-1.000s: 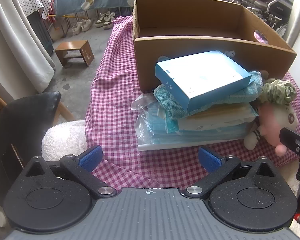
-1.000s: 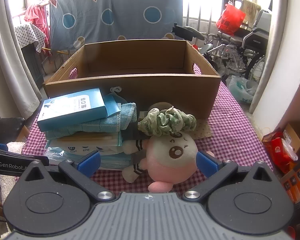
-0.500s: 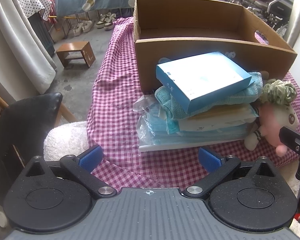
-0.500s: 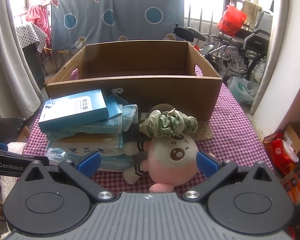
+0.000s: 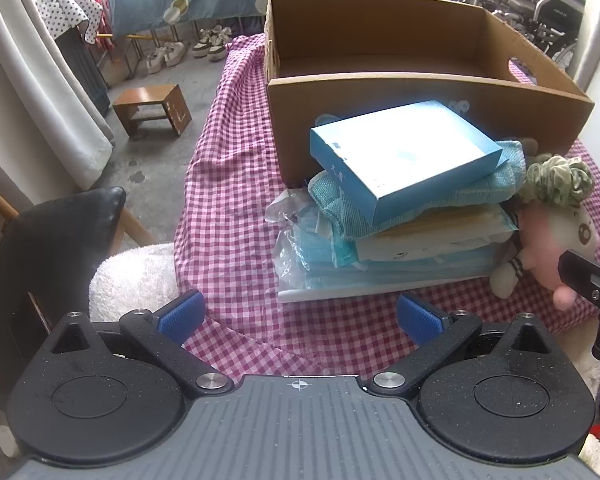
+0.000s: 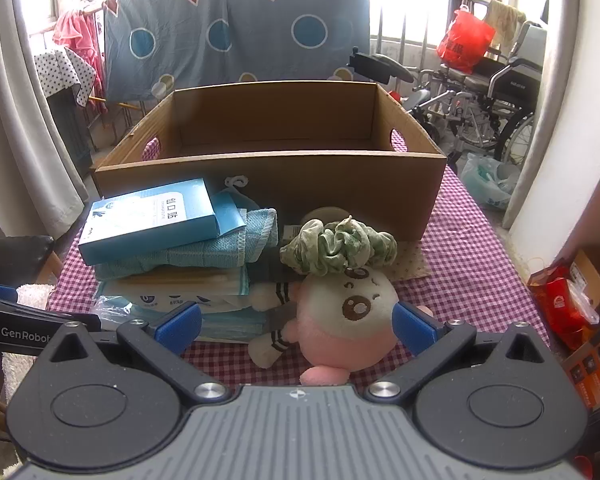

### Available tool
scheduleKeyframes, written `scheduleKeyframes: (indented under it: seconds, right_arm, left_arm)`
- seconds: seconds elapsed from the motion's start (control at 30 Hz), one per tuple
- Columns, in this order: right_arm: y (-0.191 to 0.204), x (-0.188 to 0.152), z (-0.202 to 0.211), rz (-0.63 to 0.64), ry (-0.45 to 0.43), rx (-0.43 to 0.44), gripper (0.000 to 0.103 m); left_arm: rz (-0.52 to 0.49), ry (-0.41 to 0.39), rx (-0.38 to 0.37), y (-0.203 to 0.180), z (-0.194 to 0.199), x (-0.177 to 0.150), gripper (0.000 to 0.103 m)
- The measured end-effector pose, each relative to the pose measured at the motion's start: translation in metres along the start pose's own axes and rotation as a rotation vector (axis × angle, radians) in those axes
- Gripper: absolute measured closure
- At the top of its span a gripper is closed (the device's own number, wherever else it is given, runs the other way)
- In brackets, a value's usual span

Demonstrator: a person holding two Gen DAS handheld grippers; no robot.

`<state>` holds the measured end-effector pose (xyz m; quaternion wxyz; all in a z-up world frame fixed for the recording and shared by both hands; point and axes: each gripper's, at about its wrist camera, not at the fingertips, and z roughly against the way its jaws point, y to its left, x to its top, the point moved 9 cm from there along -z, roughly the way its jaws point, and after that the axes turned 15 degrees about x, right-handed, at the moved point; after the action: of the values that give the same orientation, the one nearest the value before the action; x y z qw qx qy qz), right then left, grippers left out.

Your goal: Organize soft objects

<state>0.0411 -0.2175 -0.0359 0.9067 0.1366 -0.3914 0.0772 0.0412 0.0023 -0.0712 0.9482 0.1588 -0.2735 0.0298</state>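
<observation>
You are at the very start of the work: nothing lies yet inside the open brown cardboard box, and all the soft things wait in front of its near wall on the pink-and-white checked tablecloth.

Your right gripper has its blue pads spread wide and holds nothing. Between them, close ahead, lies the pink-and-cream round plush toy, with the ruffled green fabric scrunchie resting on its head.

Your left gripper is also spread and empty, low over the table edge. Ahead of it stands the pile: a light blue flat carton on top, a folded teal knitted cloth under it, and clear plastic packs of blue face masks at the bottom. The pile touches the box wall, and the plush toy leans on the pile's side.

I judge the next move is a first pick. The scrunchie is loose and may slip off if you lift the toy first, so take it alone, or close the pads low on the toy's body. Then carry it over the near wall.
</observation>
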Motion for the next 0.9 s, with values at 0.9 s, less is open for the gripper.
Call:
scheduleKeyframes:
  seconds: [0.9]
  right_arm:
    - [0.0000, -0.0016, -0.0020, -0.001, 0.003, 0.005, 0.000]
  left_arm:
    - [-0.012, 0.005, 0.007, -0.0016, -0.0012, -0.0009, 0.000]
